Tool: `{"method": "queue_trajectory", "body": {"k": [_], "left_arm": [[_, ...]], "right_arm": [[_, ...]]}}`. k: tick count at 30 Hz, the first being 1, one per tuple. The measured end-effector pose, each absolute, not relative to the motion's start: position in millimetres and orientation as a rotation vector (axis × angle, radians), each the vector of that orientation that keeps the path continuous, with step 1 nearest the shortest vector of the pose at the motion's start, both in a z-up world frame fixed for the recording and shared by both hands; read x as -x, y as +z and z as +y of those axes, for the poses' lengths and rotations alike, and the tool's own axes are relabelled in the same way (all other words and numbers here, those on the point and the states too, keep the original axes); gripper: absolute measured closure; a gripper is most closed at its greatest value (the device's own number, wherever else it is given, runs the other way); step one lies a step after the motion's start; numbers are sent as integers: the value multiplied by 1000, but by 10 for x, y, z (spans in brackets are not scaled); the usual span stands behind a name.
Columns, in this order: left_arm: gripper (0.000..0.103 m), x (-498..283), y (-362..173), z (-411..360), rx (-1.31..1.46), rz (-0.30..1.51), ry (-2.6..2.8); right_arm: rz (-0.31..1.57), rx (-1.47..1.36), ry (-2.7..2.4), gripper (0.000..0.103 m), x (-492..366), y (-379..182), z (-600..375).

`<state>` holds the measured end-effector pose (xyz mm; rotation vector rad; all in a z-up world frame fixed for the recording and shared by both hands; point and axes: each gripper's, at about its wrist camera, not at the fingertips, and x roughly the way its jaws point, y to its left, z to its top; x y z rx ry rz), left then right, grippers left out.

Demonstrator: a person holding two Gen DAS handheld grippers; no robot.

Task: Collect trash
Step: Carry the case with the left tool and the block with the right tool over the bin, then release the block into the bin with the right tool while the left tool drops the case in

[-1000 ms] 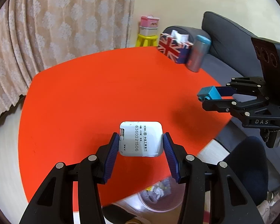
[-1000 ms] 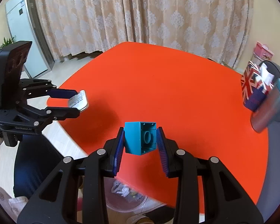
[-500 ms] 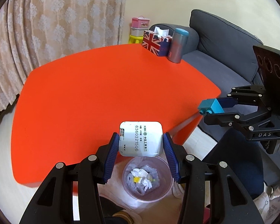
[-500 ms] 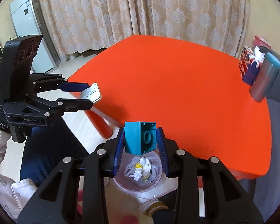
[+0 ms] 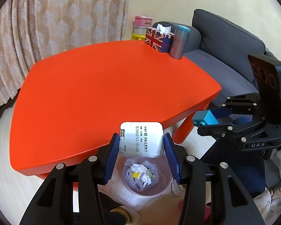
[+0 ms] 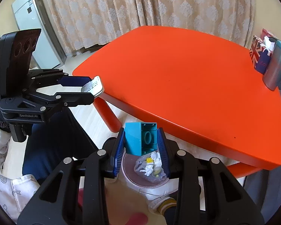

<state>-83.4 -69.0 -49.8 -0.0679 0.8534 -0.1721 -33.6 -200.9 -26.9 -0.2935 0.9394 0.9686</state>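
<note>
The bin (image 5: 147,178) sits on the floor by the near edge of the red bench (image 5: 103,86), with crumpled trash already in it, and both things to throw away hang right above it. If either is let go off to one side, it could hit the rim and bounce onto the floor. The left tongs (image 5: 141,146) are part way apart and clamped on a flat silver card (image 5: 141,139), and the right tongs (image 6: 141,146) are nearly together, clamped on a blue block (image 6: 141,137).

Tissue box (image 5: 158,39) beside tumbler (image 5: 179,42) on table (image 5: 103,86).
</note>
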Motion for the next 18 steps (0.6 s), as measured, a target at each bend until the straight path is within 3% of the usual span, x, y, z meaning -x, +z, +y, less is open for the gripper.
{"method": "queue_trajectory", "body": {"k": [4,5,7,11,18], "left_arm": [[56,835,-498,-687,66,855,-171],[56,824,-498,-680,66,856,-171],[56,809,-508,-675,67,857,-170],[56,810,-531,-686,67,859,-172],[56,818,-557,-753,65,863,-189]], "right_arm": [[940,297,988,64,336,-286,-1969],[939,297,988,56,330,-288,-1962],[929,288,984,24,312,-284,-1972],[920,276,949,14,287,-284,-2013],[916,271,906,11,260,-247,-2059]]}}
